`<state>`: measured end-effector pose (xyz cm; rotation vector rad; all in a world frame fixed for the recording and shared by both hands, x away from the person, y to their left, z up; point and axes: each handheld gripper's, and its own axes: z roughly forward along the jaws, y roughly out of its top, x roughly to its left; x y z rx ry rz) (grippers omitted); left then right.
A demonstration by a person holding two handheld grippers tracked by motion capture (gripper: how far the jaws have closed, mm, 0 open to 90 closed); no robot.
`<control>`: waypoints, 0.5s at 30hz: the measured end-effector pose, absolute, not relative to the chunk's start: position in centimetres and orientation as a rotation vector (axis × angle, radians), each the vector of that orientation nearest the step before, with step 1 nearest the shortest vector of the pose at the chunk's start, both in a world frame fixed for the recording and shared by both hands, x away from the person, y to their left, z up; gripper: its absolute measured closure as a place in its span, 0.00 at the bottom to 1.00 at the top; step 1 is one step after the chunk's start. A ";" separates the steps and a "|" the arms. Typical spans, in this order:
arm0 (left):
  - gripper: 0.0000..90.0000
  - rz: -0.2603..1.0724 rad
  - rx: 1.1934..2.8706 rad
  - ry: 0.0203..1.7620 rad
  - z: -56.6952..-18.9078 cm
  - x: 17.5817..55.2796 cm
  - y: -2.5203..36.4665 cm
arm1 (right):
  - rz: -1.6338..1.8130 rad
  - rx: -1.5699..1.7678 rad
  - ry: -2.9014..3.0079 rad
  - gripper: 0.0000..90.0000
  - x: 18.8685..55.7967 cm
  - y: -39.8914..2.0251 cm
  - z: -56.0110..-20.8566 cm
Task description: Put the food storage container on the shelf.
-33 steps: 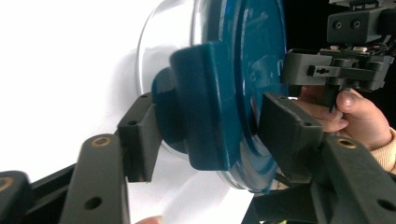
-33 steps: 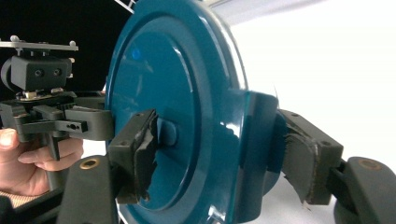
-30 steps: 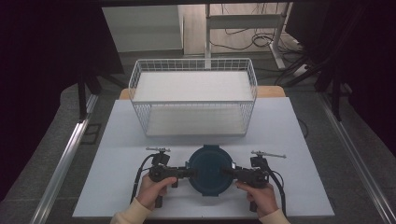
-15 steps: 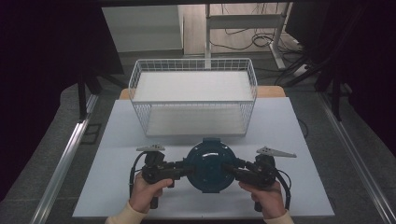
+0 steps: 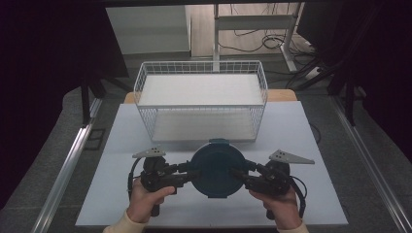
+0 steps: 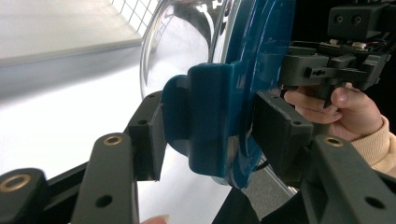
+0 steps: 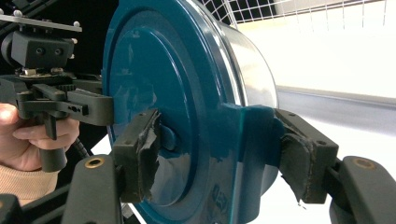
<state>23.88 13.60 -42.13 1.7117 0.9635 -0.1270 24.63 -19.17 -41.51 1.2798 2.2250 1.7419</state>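
Now both grippers, left (image 5: 187, 173) and right (image 5: 241, 174), are pinching the clips of the teal lidded container (image 5: 216, 168) at lower centre, above the bench (image 5: 311, 145); next likely carrying it level into the wire basket (image 5: 141, 92).

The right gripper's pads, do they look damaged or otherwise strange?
Yes. In the right gripper view, the black covering on both pads of the right gripper looks torn and peeling at the edges where they clamp the teal lid clip of the round container. Nothing is spilled.
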 end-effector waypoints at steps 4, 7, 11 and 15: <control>0.52 -0.118 1.713 0.950 -41.4 24.5 13.7 | 1.736 1.267 2.223 0.39 24.9 -19.1 -40.8; 0.52 -0.112 1.709 0.937 -40.8 25.1 13.7 | 1.732 1.246 2.220 0.39 25.4 -19.1 -40.0; 0.52 -0.099 1.705 0.932 -39.7 26.0 13.9 | 1.730 1.227 2.224 0.39 26.4 -19.0 -38.9; 0.52 -0.082 1.699 0.927 -38.5 26.8 14.2 | 1.733 1.202 2.224 0.40 27.4 -18.7 -37.6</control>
